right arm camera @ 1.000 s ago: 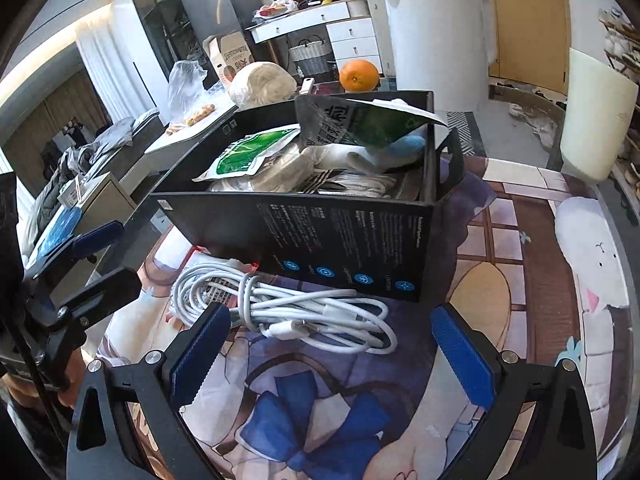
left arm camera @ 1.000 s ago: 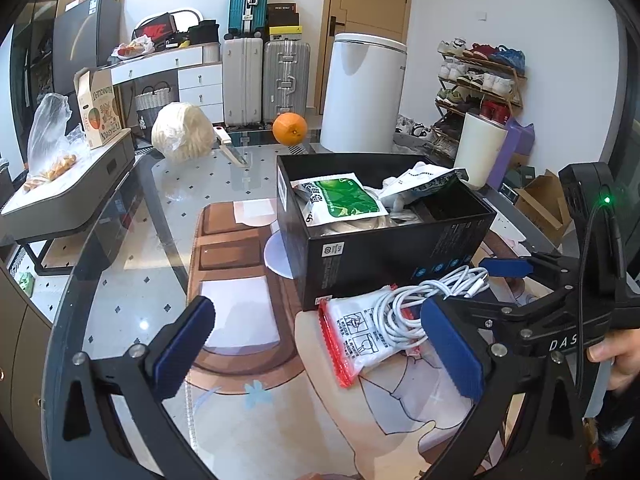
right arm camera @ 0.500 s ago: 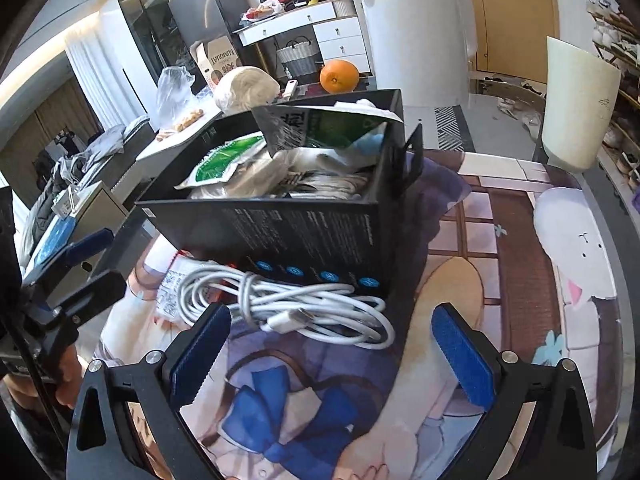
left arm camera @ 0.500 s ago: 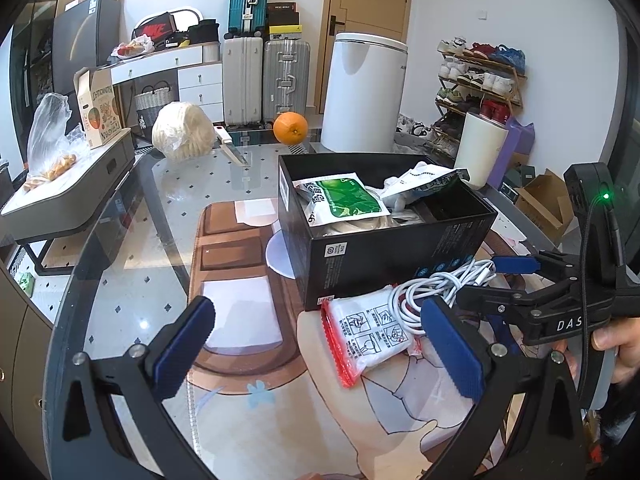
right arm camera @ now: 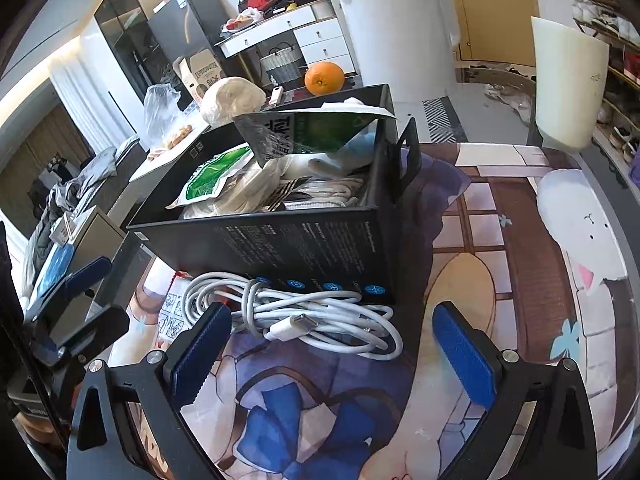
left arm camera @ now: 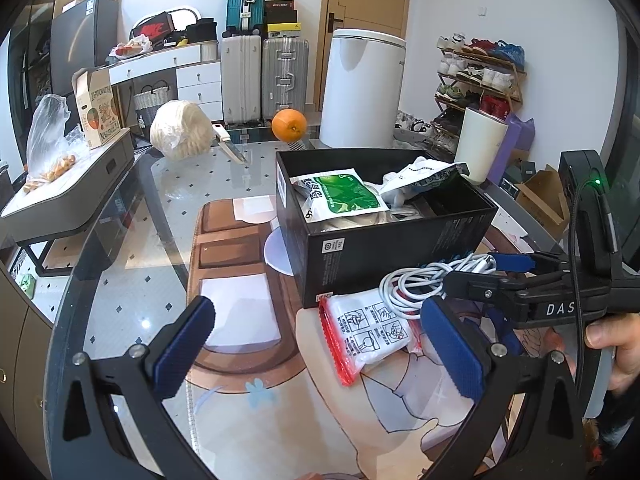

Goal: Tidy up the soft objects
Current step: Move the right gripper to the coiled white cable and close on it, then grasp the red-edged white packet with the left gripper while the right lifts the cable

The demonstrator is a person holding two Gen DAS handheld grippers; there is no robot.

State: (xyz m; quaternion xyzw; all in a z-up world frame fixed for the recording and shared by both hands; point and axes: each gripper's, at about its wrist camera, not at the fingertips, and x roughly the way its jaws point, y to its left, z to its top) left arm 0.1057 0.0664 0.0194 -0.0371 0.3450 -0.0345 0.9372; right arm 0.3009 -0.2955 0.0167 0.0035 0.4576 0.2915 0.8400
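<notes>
A big glass table (left arm camera: 132,216) holds a picture mat (right arm camera: 516,264); on the mat sits a black box (right arm camera: 304,244), full of soft bags, with a green and white bag (left arm camera: 340,196) on top; an orange (left arm camera: 289,125) rests far back on the table; a white cable (right arm camera: 312,316), all coiled up, lies on the mat, touching the front of the box; a small white packet with red edges (left arm camera: 368,332) lies partly under the cable. The right gripper (right arm camera: 336,356) has its blue fingers wide apart, one on each side of the cable, holding nothing; the left gripper (left arm camera: 316,344) is wide apart too, near the packet, and holds nothing.
</notes>
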